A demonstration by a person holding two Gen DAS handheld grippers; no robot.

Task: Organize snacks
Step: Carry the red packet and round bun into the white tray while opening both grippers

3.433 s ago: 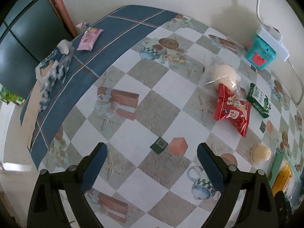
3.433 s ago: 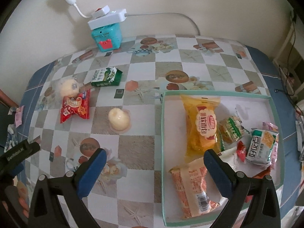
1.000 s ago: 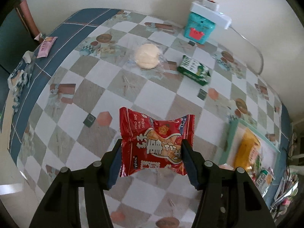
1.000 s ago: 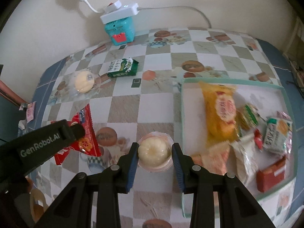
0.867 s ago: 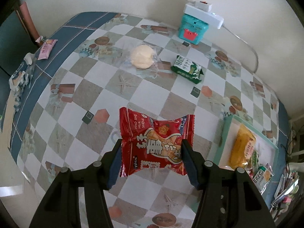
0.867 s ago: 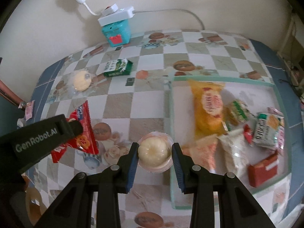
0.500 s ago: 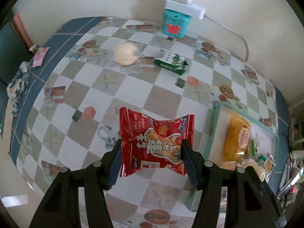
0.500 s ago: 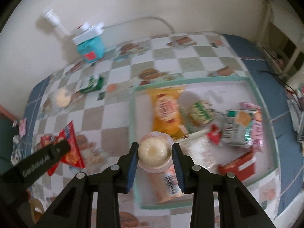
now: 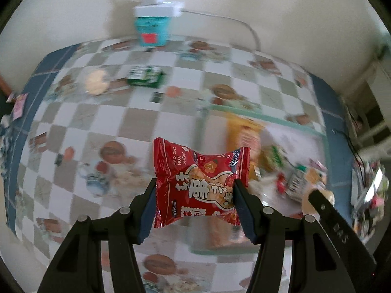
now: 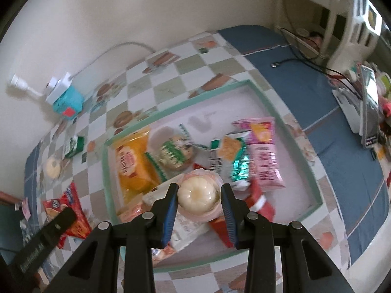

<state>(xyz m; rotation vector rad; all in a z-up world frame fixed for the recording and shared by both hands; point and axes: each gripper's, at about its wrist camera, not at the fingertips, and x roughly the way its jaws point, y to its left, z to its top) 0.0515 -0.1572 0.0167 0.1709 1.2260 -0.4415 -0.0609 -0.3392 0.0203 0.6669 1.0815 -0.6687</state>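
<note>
My left gripper is shut on a red snack packet and holds it above the checked tablecloth, just left of the green-rimmed tray. In the right wrist view the same red snack packet shows at the lower left under the other gripper's body. My right gripper is shut on a cream jelly cup, hanging over the tray, which holds several packets. A green packet and a wrapped round bun lie at the far left of the table.
A teal box with a white power strip on it stands against the wall. A pink packet lies at the table's left edge. Right of the tray, cables and clutter sit on the blue cloth border.
Both grippers have carried their snacks rightward across the table, rolling as they went. The jelly cup now hangs over the tray; the red packet has come up to the tray's left rim.
</note>
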